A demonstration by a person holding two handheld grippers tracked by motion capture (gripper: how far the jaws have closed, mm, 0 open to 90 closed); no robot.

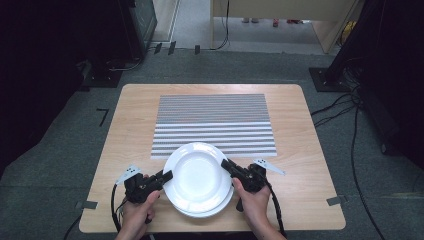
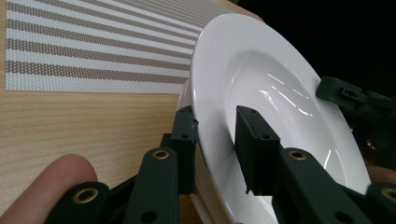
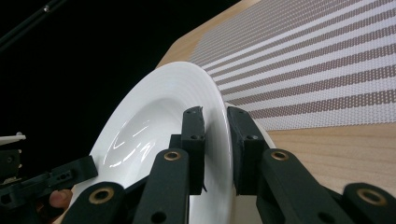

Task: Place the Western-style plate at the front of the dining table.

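Both jaws of the left hand-held gripper (image 1: 166, 176) and the right hand-held gripper (image 1: 226, 164) clamp opposite rims of the round white ceramic plate (image 1: 196, 176); a second plate (image 1: 212, 210) beneath is mostly hidden.

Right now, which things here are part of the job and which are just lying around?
In use: top plate, clamped at its rim by left gripper and right gripper; lower plate beneath.
Lying about: striped mat, table, floor cables.

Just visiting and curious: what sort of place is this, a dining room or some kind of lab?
Probably a lab or recording studio: a lone wooden table on grey carpet, cables trailing across the floor, dark equipment stands around it. The plates and striped placemat look staged.
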